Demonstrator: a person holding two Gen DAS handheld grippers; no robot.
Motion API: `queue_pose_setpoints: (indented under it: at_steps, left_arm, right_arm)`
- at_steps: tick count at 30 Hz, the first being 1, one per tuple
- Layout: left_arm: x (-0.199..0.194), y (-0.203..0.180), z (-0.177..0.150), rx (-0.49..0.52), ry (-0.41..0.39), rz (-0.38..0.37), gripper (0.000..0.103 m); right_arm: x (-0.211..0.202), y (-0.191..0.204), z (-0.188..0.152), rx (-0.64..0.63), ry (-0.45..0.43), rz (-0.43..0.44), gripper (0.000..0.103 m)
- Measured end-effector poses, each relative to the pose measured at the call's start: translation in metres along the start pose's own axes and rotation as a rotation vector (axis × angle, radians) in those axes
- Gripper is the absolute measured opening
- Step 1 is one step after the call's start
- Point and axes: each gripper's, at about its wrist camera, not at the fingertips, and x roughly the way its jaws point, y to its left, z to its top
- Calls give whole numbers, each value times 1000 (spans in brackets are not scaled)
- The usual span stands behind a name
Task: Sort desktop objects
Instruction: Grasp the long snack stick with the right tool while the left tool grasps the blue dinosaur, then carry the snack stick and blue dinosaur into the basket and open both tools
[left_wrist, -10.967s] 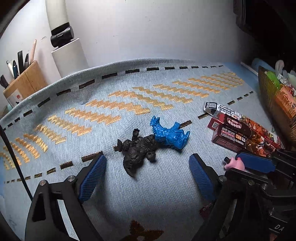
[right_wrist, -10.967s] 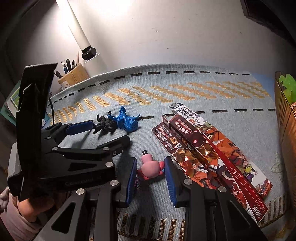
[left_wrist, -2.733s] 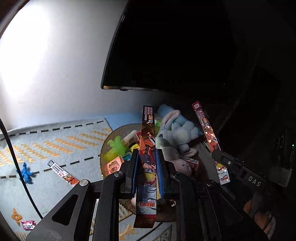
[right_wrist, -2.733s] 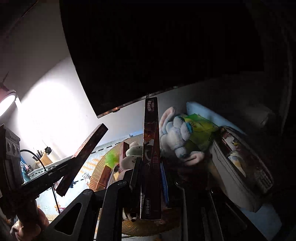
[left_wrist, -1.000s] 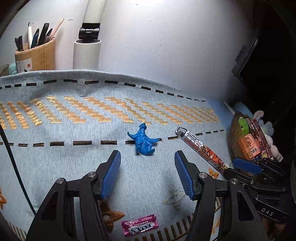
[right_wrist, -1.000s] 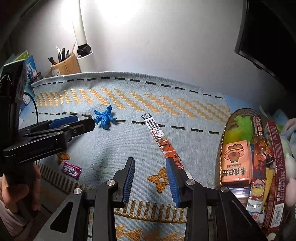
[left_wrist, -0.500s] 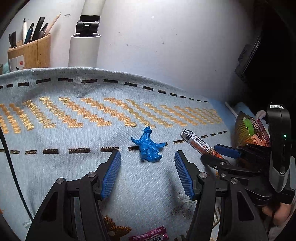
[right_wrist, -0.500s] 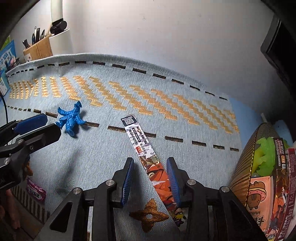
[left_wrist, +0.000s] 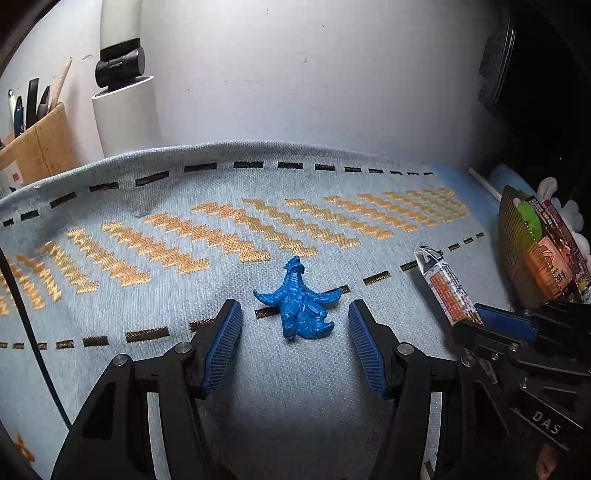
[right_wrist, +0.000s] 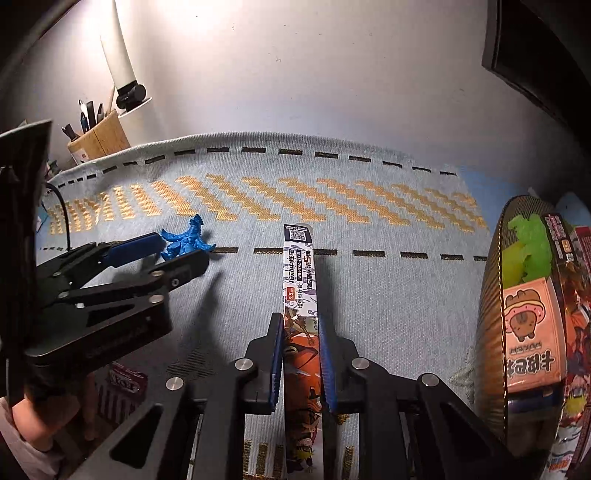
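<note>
Left gripper (left_wrist: 293, 345): spread wide, its blue ribbed pads standing either side of the blue dinosaur figure (left_wrist: 298, 306) without touching it; in the right wrist view the same tool (right_wrist: 177, 248) was seen from the side, low over the mat.
Right gripper (right_wrist: 301, 360): pressed against a long printed pencil box (right_wrist: 300, 295), one pad on each long edge; the pads appeared to pinch it, though firmness of hold could not be judged.
Blue dinosaur figure: lay on the woven mat (left_wrist: 221, 229) across a dashed black line, head pointing away from the camera, between the left pads and slightly forward of them.
Pencil box: ran forward from between the right pads, its far end bearing a QR code; in the left wrist view that end (left_wrist: 445, 290) looked raised off the mat.
Basket (right_wrist: 489, 295): stood at the right edge of the mat, already holding a green figure (right_wrist: 526, 251), an orange packet (right_wrist: 532, 325) and other printed boxes.
Other items: a pink sweet wrapper (right_wrist: 125, 378) lay on the mat near its front edge; a wooden pen holder (left_wrist: 35, 147) and a white lamp base (left_wrist: 127, 114) stood at the back by the wall.
Step in hand (judged): a paired pick-up, box apparently secured on the right, figure framed but not yet gripped on the left.
Next move (judged): the left pads needed to advance a little and close on the figure's body rather than its thin outspread limbs; the box would then want carrying to the basket, clear of its rim.
</note>
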Motion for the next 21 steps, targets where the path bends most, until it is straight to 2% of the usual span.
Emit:
queue_pose_setpoints:
  at_steps: [3, 5, 6, 8, 14, 21]
  left_arm:
    - [3, -9, -1, 52, -7, 28, 57]
    - [4, -12, 0, 67, -6, 33, 46]
    - [5, -12, 0, 70, 1, 41, 34]
    - [4, -10, 2, 72, 0, 47, 29]
    - [-14, -6, 0, 49, -17, -10, 29]
    - [-80, -25, 4, 77, -115, -48, 29]
  right_arm:
    - [-2, 1, -5, 25, -1, 36, 18]
    - [-3, 1, -6, 35, -3, 48, 18]
    - [-3, 1, -7, 40, -4, 52, 18]
    - [-5, 1, -9, 48, -9, 62, 18]
    - [-23, -1, -16, 64, -38, 94, 18]
    - [-71, -2, -24, 96, -122, 161, 18]
